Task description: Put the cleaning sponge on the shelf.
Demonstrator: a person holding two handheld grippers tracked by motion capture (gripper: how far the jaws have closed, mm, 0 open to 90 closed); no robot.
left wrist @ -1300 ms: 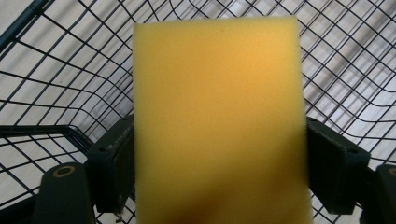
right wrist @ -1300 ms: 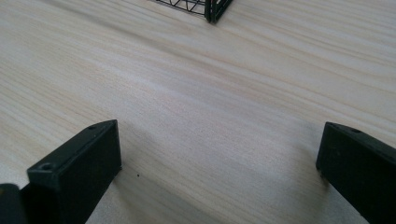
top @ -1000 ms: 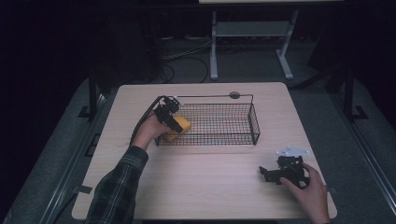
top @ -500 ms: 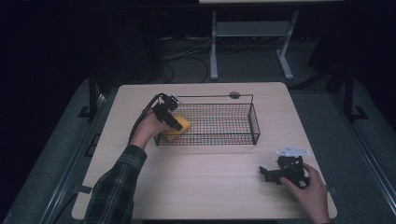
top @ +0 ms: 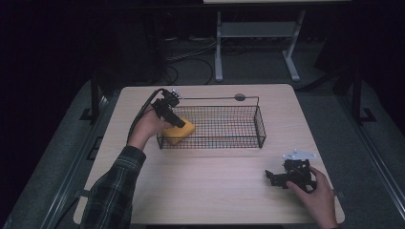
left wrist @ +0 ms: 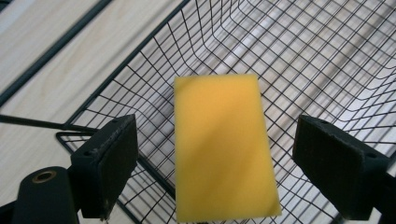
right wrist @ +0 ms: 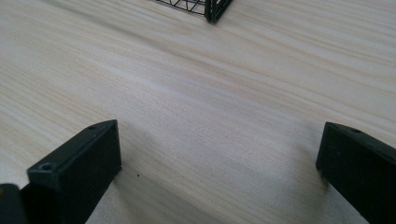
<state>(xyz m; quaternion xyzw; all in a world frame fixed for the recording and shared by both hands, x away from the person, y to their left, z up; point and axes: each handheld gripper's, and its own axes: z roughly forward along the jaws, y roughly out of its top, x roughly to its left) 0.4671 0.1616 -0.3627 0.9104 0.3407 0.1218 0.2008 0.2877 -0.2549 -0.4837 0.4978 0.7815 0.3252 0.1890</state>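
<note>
One yellow sponge [left wrist: 225, 147] sits in the left end of the black wire basket [top: 248, 129], flat on the mesh floor near the corner. My left gripper [left wrist: 224, 163] hangs over it with jaws wide apart — sponge centred between the pads [left wrist: 116, 158] in the left gripper view, a clear gap on each side, nothing clamped. From the high view my left hand [top: 148, 126] is at the basket's left end, gripper angled down into it.

My right gripper [top: 289, 175] rests low over the bare wooden table [top: 215, 191] near the front right corner, well apart from the basket. Jaws spread wide there too, holding nothing — just wood grain between them, the basket's corner [right wrist: 212, 9] at the top of the right gripper view.

Count: one sponge, one basket, two grippers.
</note>
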